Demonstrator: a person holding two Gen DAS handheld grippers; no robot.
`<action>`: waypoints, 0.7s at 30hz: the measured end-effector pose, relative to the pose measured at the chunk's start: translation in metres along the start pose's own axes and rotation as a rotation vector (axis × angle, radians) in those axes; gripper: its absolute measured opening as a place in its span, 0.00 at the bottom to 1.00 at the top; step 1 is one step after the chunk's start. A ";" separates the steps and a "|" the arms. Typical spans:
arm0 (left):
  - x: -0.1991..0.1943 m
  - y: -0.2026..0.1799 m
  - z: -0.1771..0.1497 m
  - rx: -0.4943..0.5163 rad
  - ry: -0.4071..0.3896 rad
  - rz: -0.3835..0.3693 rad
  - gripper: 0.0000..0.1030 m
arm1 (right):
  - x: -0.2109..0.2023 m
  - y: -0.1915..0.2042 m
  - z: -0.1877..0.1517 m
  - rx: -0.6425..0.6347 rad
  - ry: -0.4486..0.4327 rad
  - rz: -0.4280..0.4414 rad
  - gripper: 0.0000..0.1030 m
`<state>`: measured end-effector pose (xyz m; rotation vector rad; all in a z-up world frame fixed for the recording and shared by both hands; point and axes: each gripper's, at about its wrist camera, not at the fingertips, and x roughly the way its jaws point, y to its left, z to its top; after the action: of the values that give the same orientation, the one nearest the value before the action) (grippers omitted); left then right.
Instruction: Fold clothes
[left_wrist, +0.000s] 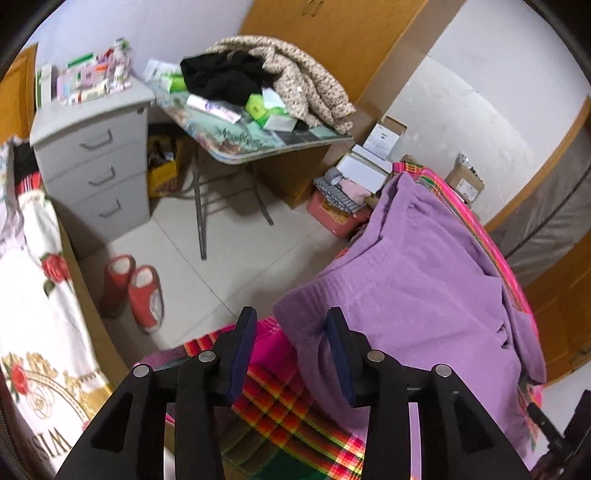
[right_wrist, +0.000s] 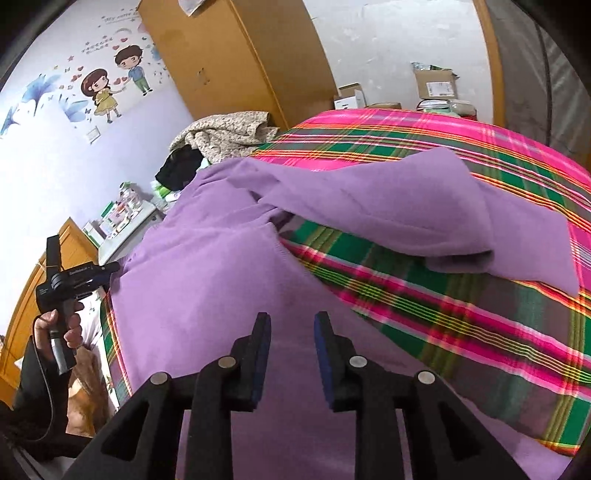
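A purple knit sweater (right_wrist: 207, 280) lies spread on the bed's pink and green plaid sheet (right_wrist: 443, 325), with one sleeve (right_wrist: 406, 214) flung out to the right. My right gripper (right_wrist: 292, 316) hovers open over the sweater's body, with nothing pinched. In the left wrist view the sweater (left_wrist: 424, 280) hangs toward the bed's corner. My left gripper (left_wrist: 291, 312) stands open at the ribbed hem corner (left_wrist: 295, 310); the cloth lies between the jaws, but the pads do not press it. A person's hand (right_wrist: 55, 328) holds the left gripper's handle at the left of the right wrist view.
Beside the bed are a tiled floor (left_wrist: 236, 266), red slippers (left_wrist: 133, 291), a grey drawer unit (left_wrist: 96, 162), a folding table (left_wrist: 258, 140) piled with clothes, and a pink basket (left_wrist: 336, 214). A white rose-print blanket (left_wrist: 33, 295) lies at left. Cardboard boxes (right_wrist: 436, 85) stand by the wall.
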<state>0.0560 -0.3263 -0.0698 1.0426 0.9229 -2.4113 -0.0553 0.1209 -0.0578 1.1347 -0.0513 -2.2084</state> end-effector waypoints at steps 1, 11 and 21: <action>0.004 0.001 0.001 -0.012 0.014 -0.017 0.40 | 0.002 0.001 0.001 -0.002 0.002 0.002 0.24; 0.009 -0.017 0.021 0.002 -0.055 -0.047 0.09 | 0.000 -0.001 -0.003 0.018 0.005 -0.005 0.24; 0.030 0.008 0.020 -0.029 0.014 -0.039 0.13 | 0.000 -0.005 -0.002 0.024 0.004 -0.010 0.24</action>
<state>0.0303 -0.3481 -0.0849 1.0413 0.9891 -2.4175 -0.0563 0.1256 -0.0601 1.1554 -0.0714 -2.2192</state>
